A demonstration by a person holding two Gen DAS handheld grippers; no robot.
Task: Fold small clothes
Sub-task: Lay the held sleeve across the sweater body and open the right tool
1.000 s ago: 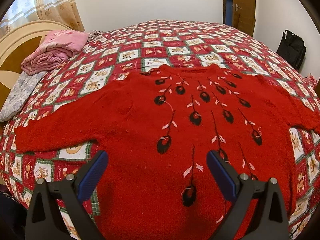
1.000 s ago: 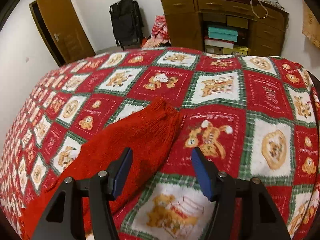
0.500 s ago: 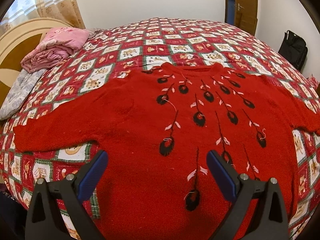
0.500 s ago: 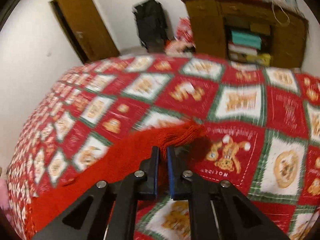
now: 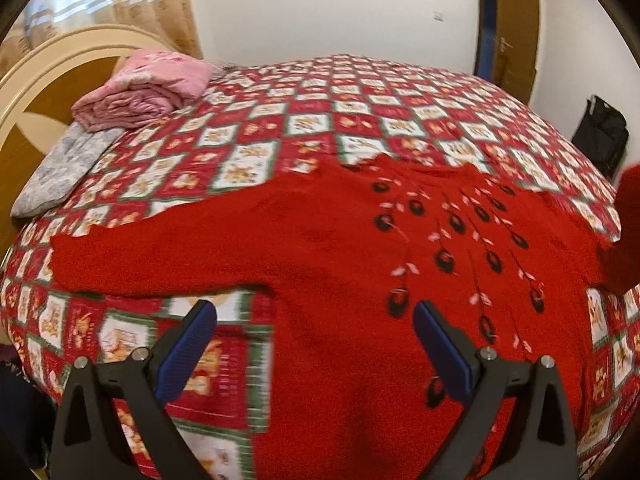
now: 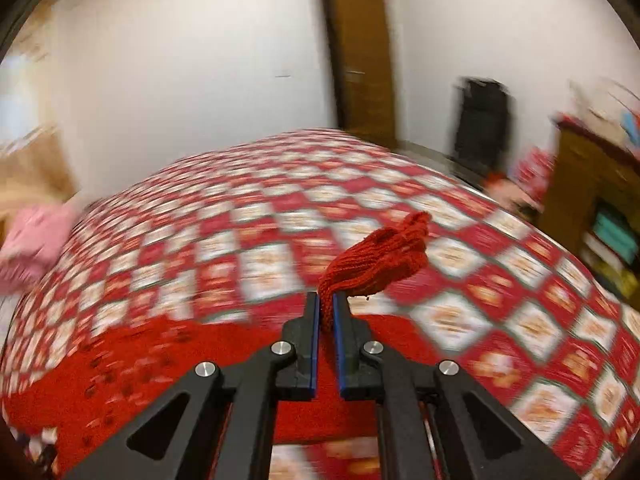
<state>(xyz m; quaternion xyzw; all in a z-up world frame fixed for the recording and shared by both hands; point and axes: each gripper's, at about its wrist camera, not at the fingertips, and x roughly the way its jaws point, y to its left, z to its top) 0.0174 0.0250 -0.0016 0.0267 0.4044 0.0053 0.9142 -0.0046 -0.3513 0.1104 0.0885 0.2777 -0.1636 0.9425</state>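
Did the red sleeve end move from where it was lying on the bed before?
Yes. The right tool pinched the sleeve cuff and lifted it off the quilt, swinging it toward the sweater's body.

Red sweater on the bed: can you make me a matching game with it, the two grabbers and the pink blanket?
Things:
1. red sweater
2. right gripper
3. left gripper
4. pink blanket

States:
A. jaws wide apart, holding nothing
B. folded by the headboard
C. pinching a bunched sleeve cuff
D. body spread flat on the checked bedspread

Pairs: 1-D, 2-C, 3-A, 4-B
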